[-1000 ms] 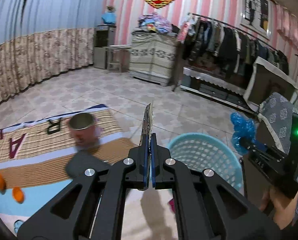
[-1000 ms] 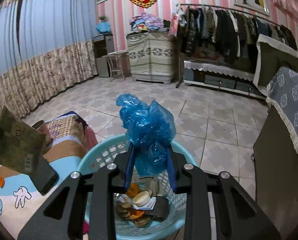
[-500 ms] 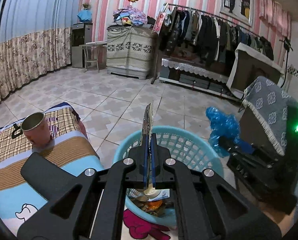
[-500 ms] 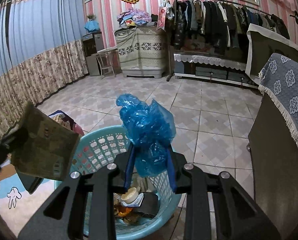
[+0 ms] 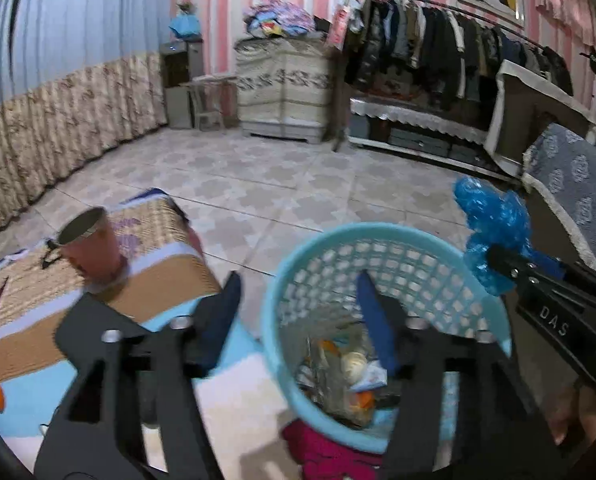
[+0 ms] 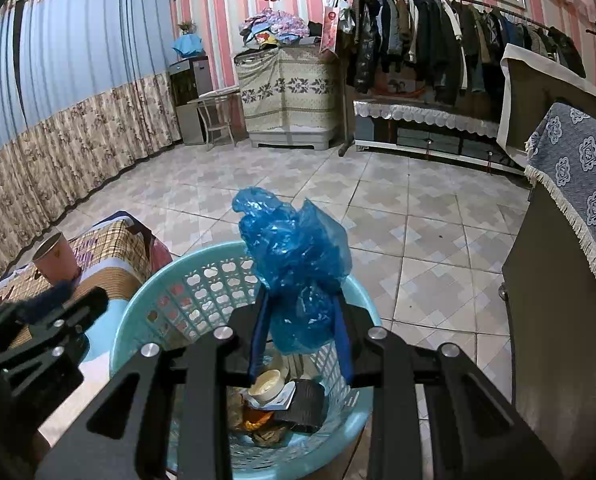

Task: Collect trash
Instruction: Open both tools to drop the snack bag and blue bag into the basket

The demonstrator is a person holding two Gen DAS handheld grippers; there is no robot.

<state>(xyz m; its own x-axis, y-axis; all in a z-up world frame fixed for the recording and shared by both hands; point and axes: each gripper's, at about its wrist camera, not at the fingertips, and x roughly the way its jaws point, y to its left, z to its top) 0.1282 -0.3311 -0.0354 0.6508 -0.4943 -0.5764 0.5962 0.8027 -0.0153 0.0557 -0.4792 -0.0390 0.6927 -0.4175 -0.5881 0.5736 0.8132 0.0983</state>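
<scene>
Blue crumpled plastic bag is clamped between the jaws of the right gripper above the turquoise basket, while the left gripper is opening with nothing between its jaws over that basket's trash, a cup standing nearby.

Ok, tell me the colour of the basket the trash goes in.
Light blue basket, clearest from the right wrist.

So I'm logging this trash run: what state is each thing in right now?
Left tool: jaws opening, nothing between them.
Right tool: shut on the blue bag, above the basket.
Basket: upright, partly filled with trash.
Cup: upright on the mat, open top.
</scene>
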